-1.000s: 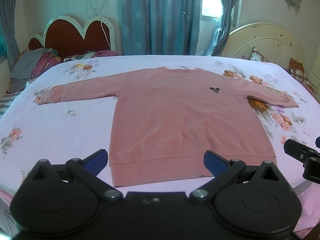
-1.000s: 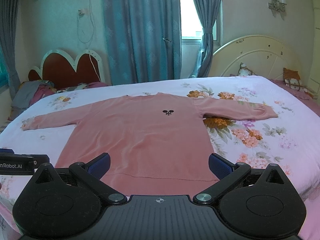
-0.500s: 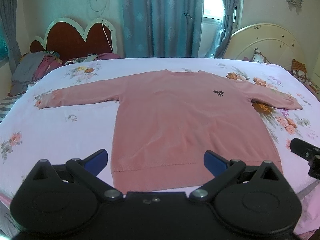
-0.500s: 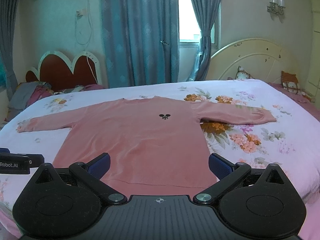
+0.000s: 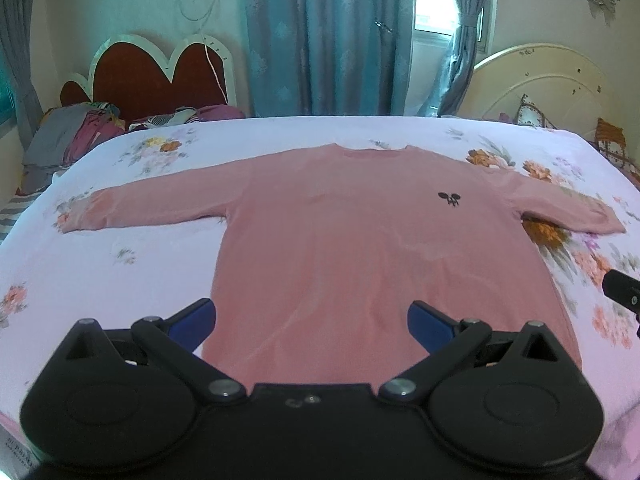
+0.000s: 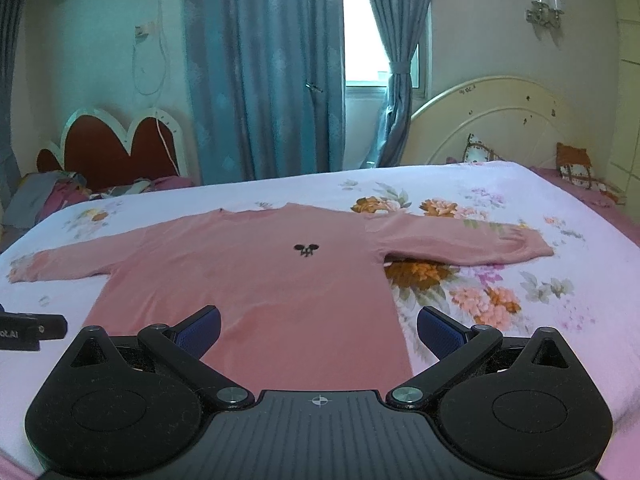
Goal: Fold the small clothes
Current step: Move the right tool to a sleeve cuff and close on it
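A pink long-sleeved sweater lies flat on the floral bedspread, both sleeves spread out, with a small black emblem on its chest. My left gripper hovers open above the sweater's lower part, nothing between its blue pads. My right gripper is open too, over the hem nearer the sweater's right side. The hem is hidden behind both gripper bodies. Part of the right gripper shows at the left view's right edge, part of the left one at the right view's left edge.
The pale pink floral bed stretches wide around the sweater. A pile of clothes sits at the far left by a red heart-shaped headboard. A cream headboard with cushions stands far right. Blue curtains hang behind.
Both grippers have moved forward and slightly up over the sweater's lower part, so the hem has slipped out of sight. Both stay open. The sweater has not moved.
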Demonstrator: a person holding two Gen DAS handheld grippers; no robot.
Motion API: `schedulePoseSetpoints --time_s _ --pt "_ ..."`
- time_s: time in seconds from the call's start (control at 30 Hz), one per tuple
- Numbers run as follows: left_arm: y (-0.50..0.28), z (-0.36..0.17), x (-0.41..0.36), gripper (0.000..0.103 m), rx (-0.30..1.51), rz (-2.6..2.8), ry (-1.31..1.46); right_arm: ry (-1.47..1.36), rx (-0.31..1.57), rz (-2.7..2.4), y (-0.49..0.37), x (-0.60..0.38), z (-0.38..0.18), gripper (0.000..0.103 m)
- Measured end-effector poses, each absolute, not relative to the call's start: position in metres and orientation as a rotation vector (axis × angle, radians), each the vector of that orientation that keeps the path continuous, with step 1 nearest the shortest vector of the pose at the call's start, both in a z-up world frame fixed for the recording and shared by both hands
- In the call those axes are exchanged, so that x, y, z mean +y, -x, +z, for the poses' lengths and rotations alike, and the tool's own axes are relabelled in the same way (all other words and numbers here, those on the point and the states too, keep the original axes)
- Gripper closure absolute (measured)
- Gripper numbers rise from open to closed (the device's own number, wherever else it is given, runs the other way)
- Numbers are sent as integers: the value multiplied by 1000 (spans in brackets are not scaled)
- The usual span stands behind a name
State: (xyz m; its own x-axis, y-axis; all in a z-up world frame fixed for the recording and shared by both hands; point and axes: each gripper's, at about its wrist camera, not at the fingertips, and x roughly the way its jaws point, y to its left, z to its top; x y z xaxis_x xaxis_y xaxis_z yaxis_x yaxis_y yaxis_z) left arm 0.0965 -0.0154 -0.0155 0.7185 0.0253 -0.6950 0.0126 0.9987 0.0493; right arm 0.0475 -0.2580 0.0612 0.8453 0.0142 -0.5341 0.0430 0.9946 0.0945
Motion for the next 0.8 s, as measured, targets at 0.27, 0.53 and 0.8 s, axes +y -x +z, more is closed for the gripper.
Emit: schedulePoseSetpoints --time_s 0.27,0.53,0.8 --pt "-151 -27 -33 1 770 14 -35 -174 554 4 -101 -301 47 0" --pt "-197 -45 -52 1 788 47 -29 -171 580 -27 -152 -347 37 0" --pt "-234 -61 -74 3 801 78 -56 -195 603 -56 -197 -399 16 0"
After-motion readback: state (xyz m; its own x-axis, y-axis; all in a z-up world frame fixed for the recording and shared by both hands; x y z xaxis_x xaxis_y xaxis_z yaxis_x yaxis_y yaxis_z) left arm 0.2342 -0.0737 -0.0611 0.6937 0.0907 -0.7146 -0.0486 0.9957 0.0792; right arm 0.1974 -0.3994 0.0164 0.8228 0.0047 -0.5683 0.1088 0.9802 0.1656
